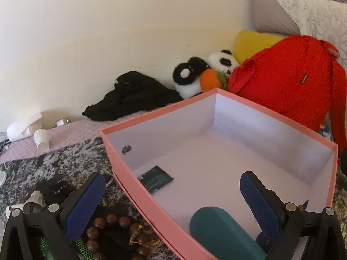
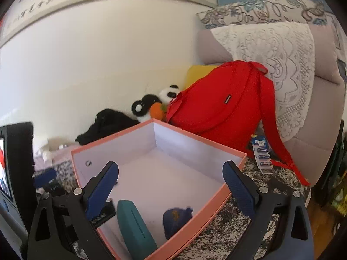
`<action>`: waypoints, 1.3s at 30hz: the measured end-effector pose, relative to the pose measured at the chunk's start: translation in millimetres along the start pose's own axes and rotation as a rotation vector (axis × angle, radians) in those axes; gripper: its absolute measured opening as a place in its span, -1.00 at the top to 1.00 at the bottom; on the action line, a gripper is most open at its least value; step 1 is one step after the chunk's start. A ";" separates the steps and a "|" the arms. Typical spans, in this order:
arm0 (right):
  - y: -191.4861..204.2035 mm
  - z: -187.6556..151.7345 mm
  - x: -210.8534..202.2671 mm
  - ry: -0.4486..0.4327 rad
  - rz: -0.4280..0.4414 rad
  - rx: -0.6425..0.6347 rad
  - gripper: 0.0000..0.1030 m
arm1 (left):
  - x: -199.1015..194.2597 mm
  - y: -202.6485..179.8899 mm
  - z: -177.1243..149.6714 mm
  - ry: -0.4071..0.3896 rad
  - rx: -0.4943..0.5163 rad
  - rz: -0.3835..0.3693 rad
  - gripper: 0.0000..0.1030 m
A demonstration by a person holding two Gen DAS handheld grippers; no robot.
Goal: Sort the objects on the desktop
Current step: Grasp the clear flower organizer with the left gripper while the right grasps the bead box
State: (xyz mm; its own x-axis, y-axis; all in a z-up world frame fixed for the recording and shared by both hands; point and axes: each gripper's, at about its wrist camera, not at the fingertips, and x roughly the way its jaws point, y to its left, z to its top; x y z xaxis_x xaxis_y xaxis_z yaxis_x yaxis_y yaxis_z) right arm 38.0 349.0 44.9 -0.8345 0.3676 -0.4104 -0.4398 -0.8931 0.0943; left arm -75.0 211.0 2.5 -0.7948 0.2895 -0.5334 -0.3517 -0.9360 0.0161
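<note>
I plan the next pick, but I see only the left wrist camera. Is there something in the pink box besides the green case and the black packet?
Observer: Yes, a small dark blue object lies in the box, beside the green case.
Operator: Where is the right gripper?
Observer: The right gripper hangs over the box, fingers open, holding nothing.
Operator: Is anything on the table right of the box?
Observer: A pack of batteries lies by the red backpack.

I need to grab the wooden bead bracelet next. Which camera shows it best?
The left wrist view: the bead bracelet lies on the patterned cloth beside the pink box. The right wrist view doesn't show it at all.
</note>
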 end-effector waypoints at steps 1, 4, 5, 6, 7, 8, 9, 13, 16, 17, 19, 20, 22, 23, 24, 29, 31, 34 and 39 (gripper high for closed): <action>-1.2 -0.1 -0.9 0.002 0.004 0.008 -0.92 | -2.2 2.5 0.3 -0.003 -0.008 0.001 -0.99; 0.8 -0.9 -3.6 0.004 0.012 0.010 -0.92 | -9.3 11.7 0.6 -0.011 -0.033 0.009 -0.99; 2.6 -1.2 -4.8 0.003 0.016 0.007 -0.92 | -11.3 14.9 0.5 -0.013 -0.041 0.014 -0.99; 4.4 -1.4 -6.1 0.002 0.020 0.003 -0.92 | -13.3 18.2 0.4 -0.015 -0.049 0.020 -0.99; 7.1 -1.7 -7.9 0.000 0.025 -0.002 -0.92 | -15.3 21.4 0.3 -0.016 -0.057 0.025 -0.99; 10.4 -1.9 -10.1 -0.003 0.032 -0.008 -0.92 | -16.9 25.1 -0.3 -0.016 -0.064 0.034 -0.99; 14.1 -2.4 -12.8 -0.008 0.039 -0.015 -0.92 | -18.0 29.2 -1.3 -0.014 -0.069 0.046 -0.99; 31.2 -5.1 -22.4 -0.024 0.073 -0.047 -0.92 | -24.3 50.2 -6.6 -0.007 -0.093 0.098 -0.99; 44.4 -7.9 -27.0 -0.027 0.103 -0.068 -0.92 | -31.9 73.4 -14.4 0.002 -0.108 0.142 -0.99; 49.4 -9.1 -28.4 -0.027 0.113 -0.075 -0.92 | -34.4 81.1 -17.0 0.005 -0.113 0.157 -0.99; 61.1 -11.9 -31.4 -0.024 0.136 -0.087 -0.92 | -39.4 96.5 -22.1 0.012 -0.123 0.186 -0.99; 67.4 -13.6 -33.0 -0.023 0.148 -0.093 -0.92 | -41.9 104.2 -24.7 0.015 -0.128 0.201 -0.99; 78.9 -16.6 -35.8 -0.020 0.169 -0.103 -0.92 | -47.0 119.6 -29.9 0.021 -0.138 0.230 -0.99; 84.7 -18.1 -37.2 -0.019 0.180 -0.108 -0.92 | -49.5 127.3 -32.5 0.024 -0.143 0.245 -0.99; 90.8 -20.0 -38.6 -0.017 0.189 -0.115 -0.92 | -52.0 135.0 -35.1 0.027 -0.148 0.260 -0.99; 130.1 -32.9 -46.9 -0.007 0.235 -0.174 -0.92 | -64.2 174.8 -49.9 0.044 -0.173 0.331 -0.99; 147.6 -39.4 -51.4 -0.006 0.254 -0.205 -0.92 | -68.6 190.9 -57.3 0.053 -0.182 0.357 -0.99; 167.7 -48.5 -56.2 -0.003 0.289 -0.235 -0.92 | -74.1 214.5 -68.9 0.069 -0.196 0.392 -0.99; 195.6 -65.0 -53.4 0.037 0.381 -0.252 -0.92 | -77.6 248.7 -85.4 0.096 -0.238 0.425 -0.99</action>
State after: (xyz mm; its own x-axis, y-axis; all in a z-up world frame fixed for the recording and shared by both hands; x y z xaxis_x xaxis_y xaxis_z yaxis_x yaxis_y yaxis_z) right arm 18.1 137.8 26.3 -0.9066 -0.0045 -0.4220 -0.0056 -0.9997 0.0226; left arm -58.6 -61.3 -24.3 -0.7903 -0.1371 -0.5972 0.1255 -0.9902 0.0612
